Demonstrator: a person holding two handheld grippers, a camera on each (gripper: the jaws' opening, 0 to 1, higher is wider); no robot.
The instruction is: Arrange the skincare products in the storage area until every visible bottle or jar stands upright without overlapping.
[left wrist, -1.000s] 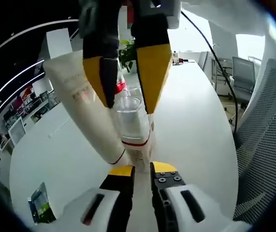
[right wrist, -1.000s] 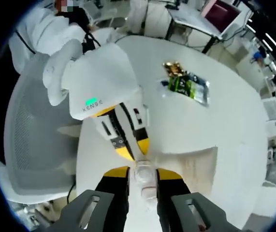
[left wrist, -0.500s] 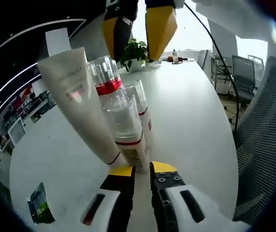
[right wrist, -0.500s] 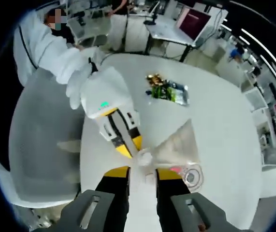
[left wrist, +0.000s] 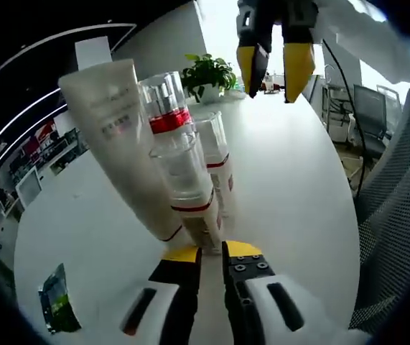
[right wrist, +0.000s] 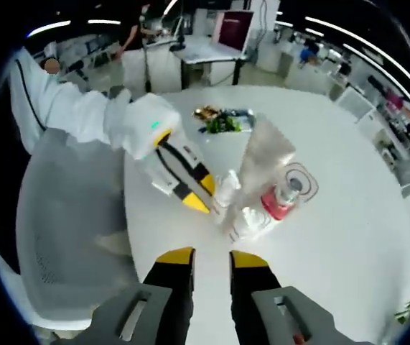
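left gripper: white plastic body, black jaws with yellow tips, a few small screws on the right jaw
right gripper: grey slotted housing, black jaws, yellow tips too
left gripper's shell from the right gripper view: white, little green light
person's sleeve: white, dark seam line

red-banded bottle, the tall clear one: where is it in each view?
Left gripper view: the red-banded bottle stands upper centre-left, just right of the white tube.
Right gripper view: seen from above, right of centre, beside the tube's flat end.
Shared landmark: the green snack packet, lower left in the left gripper view, upper centre in the right gripper view.
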